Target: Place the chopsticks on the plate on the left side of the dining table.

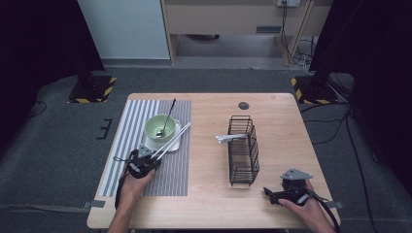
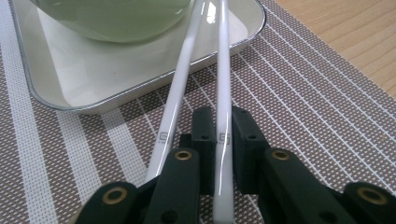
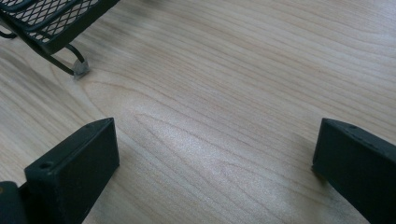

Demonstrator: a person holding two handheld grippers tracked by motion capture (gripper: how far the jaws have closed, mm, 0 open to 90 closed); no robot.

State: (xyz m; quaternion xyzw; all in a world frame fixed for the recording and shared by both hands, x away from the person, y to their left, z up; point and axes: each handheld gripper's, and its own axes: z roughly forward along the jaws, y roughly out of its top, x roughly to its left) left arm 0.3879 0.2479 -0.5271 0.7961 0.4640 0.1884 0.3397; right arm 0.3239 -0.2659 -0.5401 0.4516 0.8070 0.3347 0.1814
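On the striped placemat [image 1: 170, 170] at the desk's [image 1: 214, 204] left side, the left hand-held gripper [image 2: 223, 128] is clamped on one white chopstick [image 2: 224, 88], its twin [image 2: 180, 84] just beside, both tips reaching over the white tray [image 2: 70, 88] beneath the green bowl [image 1: 160, 127]. The right hand-held gripper [image 3: 215, 154] rests wide open and empty near the black wire basket [image 1: 243, 150].

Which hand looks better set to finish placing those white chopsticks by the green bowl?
The left. Its gripper is shut on one white chopstick, whose tips lie over the white tray under the green bowl. The right gripper rests open on the bare table, beyond the wire basket.
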